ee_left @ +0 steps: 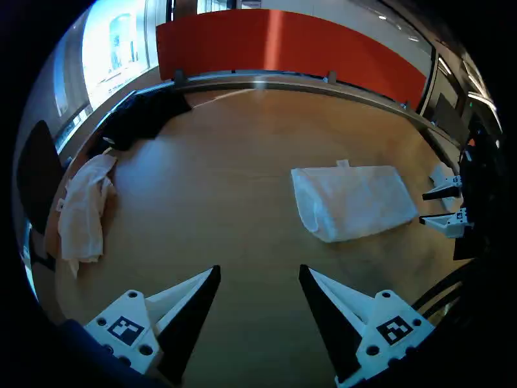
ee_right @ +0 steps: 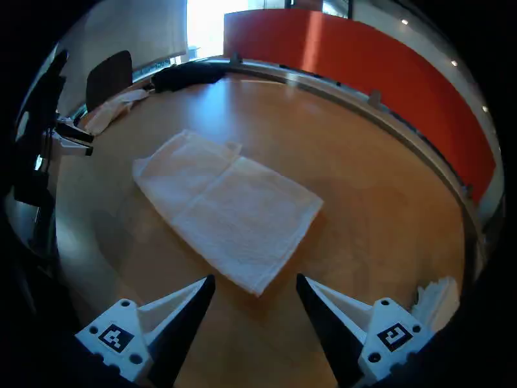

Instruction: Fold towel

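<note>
Lying flat on the wooden bench [ee_left: 220, 194], a white towel [ee_right: 226, 207] looks partly folded into a rectangle, its near corner just ahead of the right claw [ee_right: 255, 278], which gapes wide and empty. The left claw [ee_left: 258, 268], equally wide, hovers well apart from it. A clean fold likely needs both claws pinching matching corners, then aligning the edges.

Wooden table [ee_left: 226, 194], red partition [ee_left: 291, 45] behind its far edge; dark garment [ee_left: 139, 119] at far corner, black chair [ee_right: 108, 76] beyond
</note>
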Action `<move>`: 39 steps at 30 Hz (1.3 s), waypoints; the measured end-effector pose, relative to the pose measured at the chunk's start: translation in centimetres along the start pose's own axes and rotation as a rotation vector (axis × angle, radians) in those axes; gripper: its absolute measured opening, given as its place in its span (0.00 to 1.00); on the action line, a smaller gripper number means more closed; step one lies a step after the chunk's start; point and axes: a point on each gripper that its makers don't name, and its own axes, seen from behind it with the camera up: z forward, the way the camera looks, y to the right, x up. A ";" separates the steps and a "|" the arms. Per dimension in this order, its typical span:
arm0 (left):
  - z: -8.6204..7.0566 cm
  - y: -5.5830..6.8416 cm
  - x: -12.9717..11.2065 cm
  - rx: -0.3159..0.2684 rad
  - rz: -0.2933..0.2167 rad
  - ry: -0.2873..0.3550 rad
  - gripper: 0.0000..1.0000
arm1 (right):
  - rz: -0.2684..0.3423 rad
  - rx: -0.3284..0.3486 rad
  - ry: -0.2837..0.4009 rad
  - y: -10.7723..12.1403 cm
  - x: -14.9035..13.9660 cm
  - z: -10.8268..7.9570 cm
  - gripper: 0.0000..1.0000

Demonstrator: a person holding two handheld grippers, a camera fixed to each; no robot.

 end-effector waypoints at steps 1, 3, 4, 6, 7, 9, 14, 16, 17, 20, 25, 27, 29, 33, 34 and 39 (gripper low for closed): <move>-0.1 -0.1 -0.2 0.003 -0.004 -0.001 0.90 | 0.000 0.002 -0.004 0.0 -0.2 0.1 0.96; -0.4 -0.4 -0.4 0.007 -0.010 -0.004 0.90 | 0.001 0.007 -0.010 0.1 -0.5 0.3 0.95; -0.4 -0.5 -0.5 0.010 -0.013 -0.004 0.90 | 0.003 0.011 -0.011 0.0 -0.6 0.4 0.94; -0.6 -0.7 -0.7 0.015 -0.018 -0.006 0.90 | 0.006 0.018 -0.014 0.0 -0.7 0.5 0.92; -0.7 -0.8 -0.8 0.016 -0.020 -0.007 0.90 | 0.006 0.022 -0.018 0.0 -0.8 0.6 0.90; -0.8 -0.9 -1.0 0.018 -0.024 -0.008 0.90 | 0.006 0.031 -0.025 -0.1 -1.0 0.6 0.83; -0.8 -1.1 -1.2 0.021 -0.028 -0.010 0.90 | 0.002 0.045 -0.047 -0.1 -1.4 1.0 0.69; -0.9 -1.1 -1.3 0.021 -0.028 -0.010 0.90 | 0.000 0.049 -0.053 0.0 -1.4 1.1 0.65; -0.9 -1.0 -1.3 0.020 -0.027 -0.010 0.90 | 0.000 0.051 -0.055 0.1 -1.4 1.1 0.63; -0.9 -1.0 -1.3 0.020 -0.025 -0.010 0.90 | -0.003 0.060 -0.067 0.2 -1.7 1.2 0.55; -0.9 -1.1 -1.4 0.020 -0.025 -0.011 0.90 | -0.010 0.066 -0.088 0.3 -2.2 1.4 0.37; -0.9 -1.1 -1.4 0.020 -0.026 -0.011 0.90 | -0.014 0.074 -0.084 0.1 -2.1 1.4 0.28; -0.9 -1.1 -1.3 0.020 -0.026 -0.011 0.90 | -0.013 0.078 -0.083 0.0 -2.0 1.4 0.22; -0.8 -1.3 -1.3 0.023 -0.023 -0.012 0.90 | -0.011 0.084 -0.072 -0.3 -1.8 1.4 0.08; -0.8 -1.3 -1.2 0.023 -0.022 -0.012 0.90 | -0.010 0.082 -0.066 -0.3 -1.7 1.4 0.07; -0.9 -1.4 -1.1 0.022 -0.023 -0.011 0.90 | -0.014 0.065 -0.039 -0.3 -1.0 1.0 0.05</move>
